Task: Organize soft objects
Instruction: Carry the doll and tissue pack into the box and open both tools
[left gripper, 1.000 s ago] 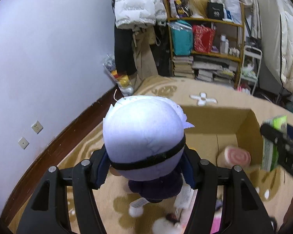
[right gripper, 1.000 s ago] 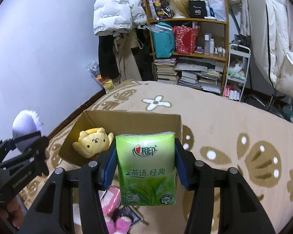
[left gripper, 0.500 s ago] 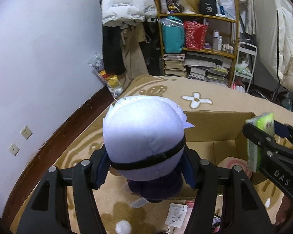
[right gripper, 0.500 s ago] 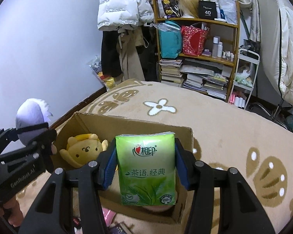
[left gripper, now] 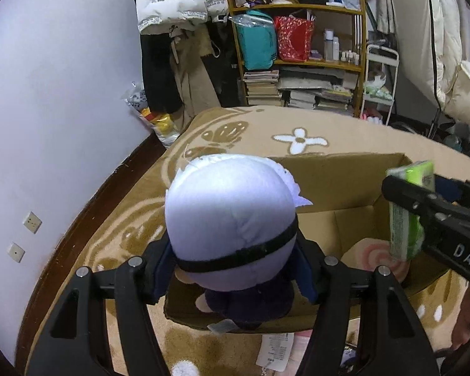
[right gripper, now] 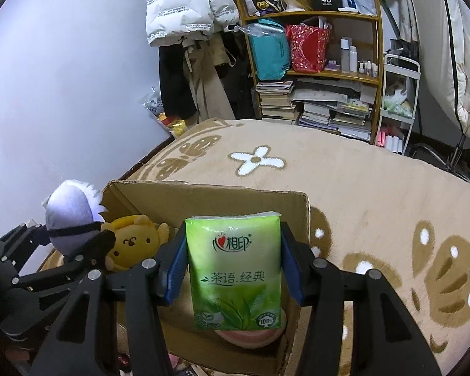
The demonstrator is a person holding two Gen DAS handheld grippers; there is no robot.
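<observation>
Left claw (left gripper: 235, 263): pinching the plush doll (left gripper: 232, 228) at its neck, fingers pressed against both sides; doll upright, lavender head with a black band, dark body hanging over the near left corner of the cardboard box (left gripper: 338, 181).
Right claw (right gripper: 233, 269): pinching the green tissue pack (right gripper: 235, 269) between blue pads (right gripper: 175, 269); pack upright, printed face toward the camera, held above the box's right end.
Cardboard box: open top, resting on the tan flower-patterned blanket (right gripper: 360, 188).
Box contents: yellow plush (right gripper: 134, 241) at the left end; pink swirl-patterned soft item (left gripper: 376, 257) under the tissue pack.
Background: bookshelf (right gripper: 316, 72) with bags and stacked books; white puffer jacket (right gripper: 185, 3) hanging beside it.
</observation>
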